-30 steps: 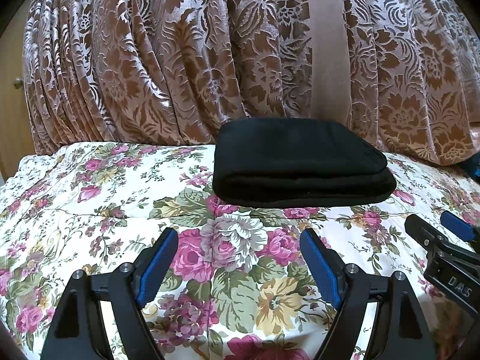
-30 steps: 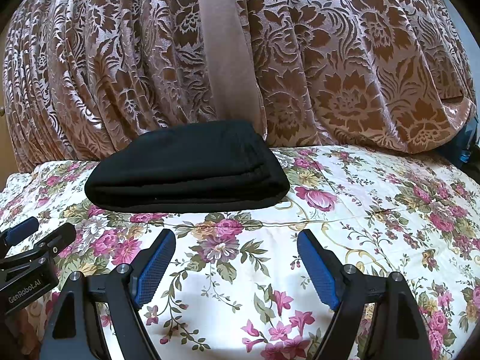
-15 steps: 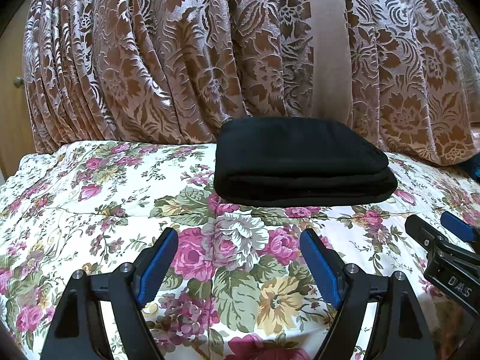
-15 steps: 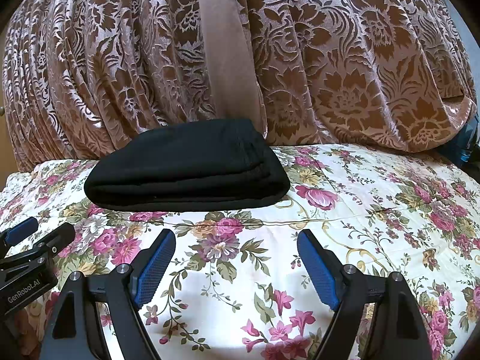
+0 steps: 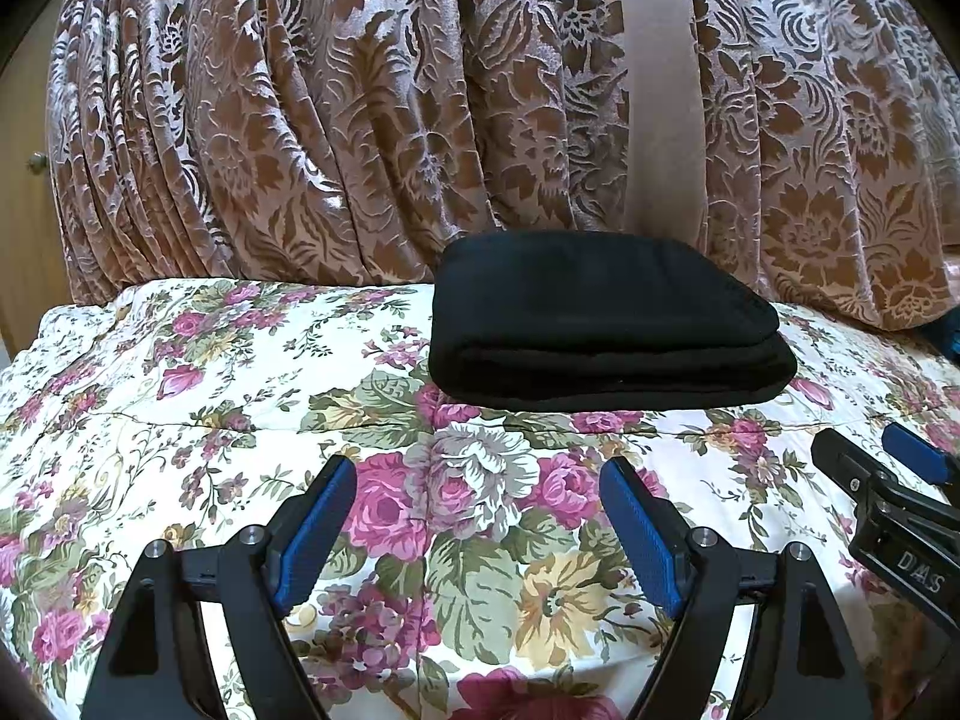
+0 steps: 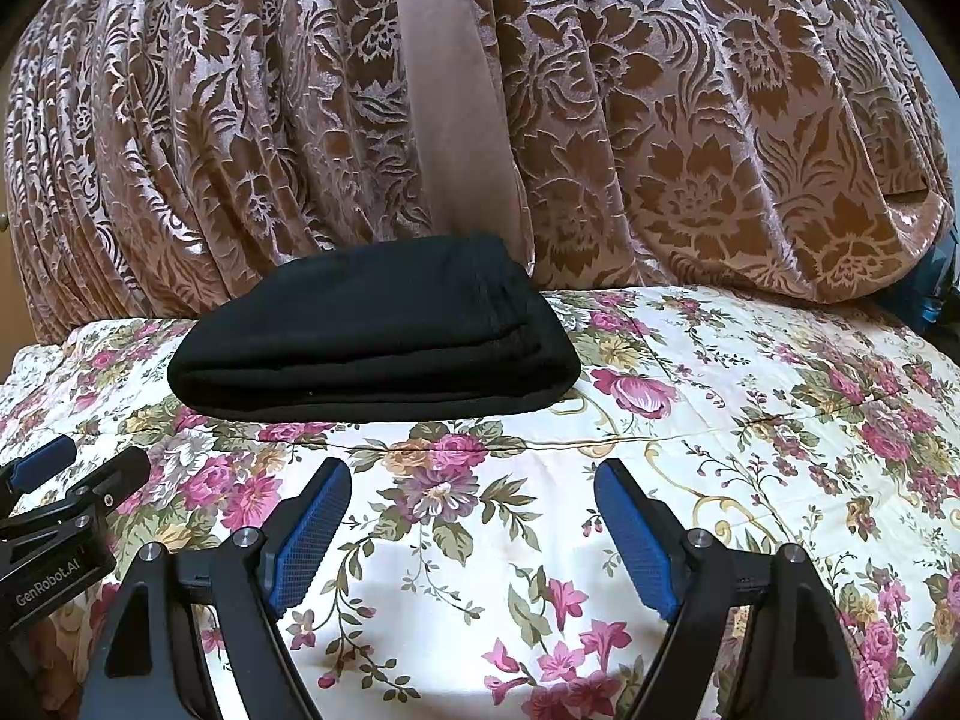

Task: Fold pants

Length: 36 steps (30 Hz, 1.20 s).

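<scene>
Nearest in the left wrist view is the left gripper (image 5: 477, 531). Its two blue pads are spread wide, and only the flowery bed sheet (image 5: 180, 420) shows between them. It holds nothing. At 3 o'clock from it, near the edge, is the tip of the right gripper (image 5: 888, 468).

In the right wrist view the right gripper is nearest, and it too is spread wide with nothing in it. The left gripper peeks in at 9 o'clock.

Farther back lie the black pants (image 5: 600, 324). They are folded into a flat, neat pile on the sheet. From the left gripper they sit at about 1 o'clock, and from the right gripper at about 11 o'clock. Neither gripper touches them.

Farthest back hangs a brown curtain (image 5: 360, 120) with leaf and flower shapes.
</scene>
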Each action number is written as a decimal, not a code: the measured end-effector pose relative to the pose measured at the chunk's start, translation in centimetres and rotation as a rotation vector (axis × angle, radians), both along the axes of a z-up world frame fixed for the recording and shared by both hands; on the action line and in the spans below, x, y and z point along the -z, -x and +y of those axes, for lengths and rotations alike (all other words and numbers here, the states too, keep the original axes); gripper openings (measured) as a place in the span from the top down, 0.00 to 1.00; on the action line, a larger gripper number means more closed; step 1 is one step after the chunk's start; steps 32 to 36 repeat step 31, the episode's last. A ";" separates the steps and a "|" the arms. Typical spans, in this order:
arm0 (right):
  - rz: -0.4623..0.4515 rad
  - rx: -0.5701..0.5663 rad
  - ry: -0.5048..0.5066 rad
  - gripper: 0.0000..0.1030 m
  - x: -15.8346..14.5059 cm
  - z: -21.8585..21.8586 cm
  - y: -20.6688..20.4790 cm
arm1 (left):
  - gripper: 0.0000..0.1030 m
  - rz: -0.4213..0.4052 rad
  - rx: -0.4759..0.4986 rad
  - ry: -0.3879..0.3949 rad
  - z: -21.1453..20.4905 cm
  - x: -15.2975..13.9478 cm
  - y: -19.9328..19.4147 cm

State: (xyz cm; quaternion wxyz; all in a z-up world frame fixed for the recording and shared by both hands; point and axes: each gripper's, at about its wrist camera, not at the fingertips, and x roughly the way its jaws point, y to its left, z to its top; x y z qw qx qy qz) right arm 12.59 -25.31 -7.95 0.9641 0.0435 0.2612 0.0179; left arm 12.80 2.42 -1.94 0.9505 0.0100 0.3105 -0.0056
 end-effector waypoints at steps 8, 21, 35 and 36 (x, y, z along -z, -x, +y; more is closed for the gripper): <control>0.000 0.000 0.000 0.18 0.0 0.0 0.0 | 0.19 0.008 0.001 -0.001 0.1 0.2 0.0; 0.003 -0.001 -0.001 0.18 0.1 0.0 -0.1 | 0.19 0.023 0.000 0.001 0.2 0.4 -0.3; 0.006 -0.001 -0.001 0.18 0.2 0.0 -0.1 | 0.19 0.045 -0.004 0.003 0.3 0.6 -0.5; 0.006 -0.001 -0.001 0.18 0.2 0.0 -0.1 | 0.19 0.045 -0.004 0.003 0.3 0.6 -0.5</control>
